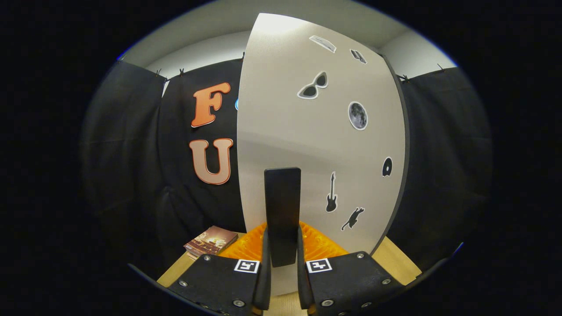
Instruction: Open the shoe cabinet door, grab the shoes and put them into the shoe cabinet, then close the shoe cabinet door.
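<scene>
The gripper [282,274] at bottom centre is clamped on the dark handle [282,210] of the pale cabinet door [307,140], which fills the middle. A book [210,241] lies lower left on the wooden table [395,259].

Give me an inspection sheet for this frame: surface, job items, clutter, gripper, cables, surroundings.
Surface: wooden tabletop, bare at the right.
Job's things: cabinet door, pale, stickered, seen at an angle; dark upright handle on it. Shoes: nothing seen.
Clutter: brown book left of the fingers; orange ribbed item behind them, identity unclear.
Gripper: gripper with both fingers against the handle's lower end, one each side.
Cables: nothing seen.
Surroundings: black cloth wall, white wall above it.
</scene>
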`<state>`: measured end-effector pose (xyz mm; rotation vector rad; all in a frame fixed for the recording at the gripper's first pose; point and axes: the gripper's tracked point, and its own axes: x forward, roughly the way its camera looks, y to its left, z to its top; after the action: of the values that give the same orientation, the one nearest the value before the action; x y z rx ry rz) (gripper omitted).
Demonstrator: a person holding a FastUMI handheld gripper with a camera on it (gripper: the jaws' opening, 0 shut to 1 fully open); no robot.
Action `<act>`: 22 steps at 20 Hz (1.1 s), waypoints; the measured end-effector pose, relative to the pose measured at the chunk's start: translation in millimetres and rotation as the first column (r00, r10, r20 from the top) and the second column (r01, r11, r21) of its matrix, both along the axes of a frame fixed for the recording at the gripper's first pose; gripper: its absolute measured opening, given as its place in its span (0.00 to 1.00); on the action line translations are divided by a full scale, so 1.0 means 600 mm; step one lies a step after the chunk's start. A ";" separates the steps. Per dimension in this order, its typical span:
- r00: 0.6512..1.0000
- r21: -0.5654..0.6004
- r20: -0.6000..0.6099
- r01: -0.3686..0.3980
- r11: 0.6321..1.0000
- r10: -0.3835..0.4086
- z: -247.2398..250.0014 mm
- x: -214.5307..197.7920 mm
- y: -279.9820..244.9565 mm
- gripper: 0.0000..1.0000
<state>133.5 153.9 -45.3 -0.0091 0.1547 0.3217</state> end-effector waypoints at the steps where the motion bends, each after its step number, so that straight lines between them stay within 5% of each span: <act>1: 1.000 -0.004 0.001 -0.002 1.000 0.002 0.000 -0.006 -0.009 0.25; 12: 0.999 -0.013 0.001 0.039 0.999 -0.039 -0.001 -0.061 -0.107 0.25; 22: 0.981 -0.040 -0.008 0.191 0.981 -0.192 -0.007 -0.104 -0.271 0.21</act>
<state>71.0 -8.8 -49.5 -0.0309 0.1723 0.1264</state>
